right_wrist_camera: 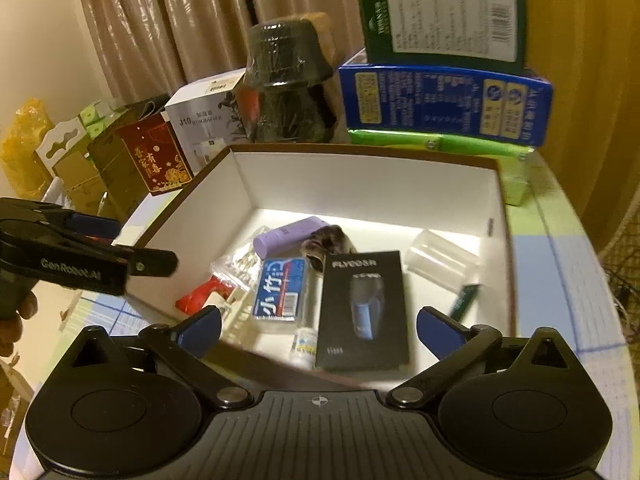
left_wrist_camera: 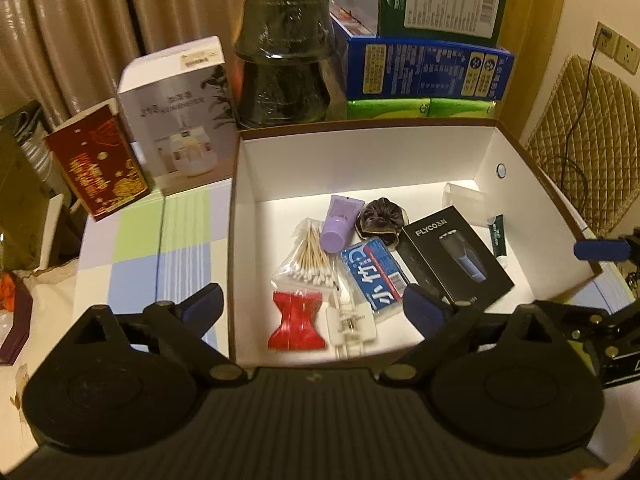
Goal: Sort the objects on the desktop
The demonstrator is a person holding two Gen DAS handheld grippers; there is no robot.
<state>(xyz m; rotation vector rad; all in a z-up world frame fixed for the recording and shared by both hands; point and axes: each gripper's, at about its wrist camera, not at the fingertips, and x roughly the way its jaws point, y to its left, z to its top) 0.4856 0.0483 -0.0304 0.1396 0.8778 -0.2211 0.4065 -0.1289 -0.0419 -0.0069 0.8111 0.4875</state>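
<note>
A white-lined brown box (left_wrist_camera: 360, 156) (right_wrist_camera: 360, 184) holds a black shaver box (left_wrist_camera: 456, 256) (right_wrist_camera: 362, 308), a blue floss pack (left_wrist_camera: 374, 274) (right_wrist_camera: 280, 288), a purple tube (left_wrist_camera: 340, 222) (right_wrist_camera: 288, 236), cotton swabs (left_wrist_camera: 310, 254), a red item (left_wrist_camera: 295, 320) (right_wrist_camera: 200, 296), a dark scrunchie (left_wrist_camera: 382, 220), a clear cup (right_wrist_camera: 440, 260) and a green tube (left_wrist_camera: 498, 238) (right_wrist_camera: 464, 300). My left gripper (left_wrist_camera: 312, 308) is open and empty above the box's near edge. My right gripper (right_wrist_camera: 318, 328) is open and empty at the near edge.
A red card box (left_wrist_camera: 98, 168), a white humidifier box (left_wrist_camera: 180, 120), stacked dark bowls (left_wrist_camera: 284, 60) and blue and green cartons (left_wrist_camera: 428, 64) stand behind the box. A checked cloth (left_wrist_camera: 160, 248) covers the table. The left gripper's body (right_wrist_camera: 80, 256) shows at the right wrist view's left.
</note>
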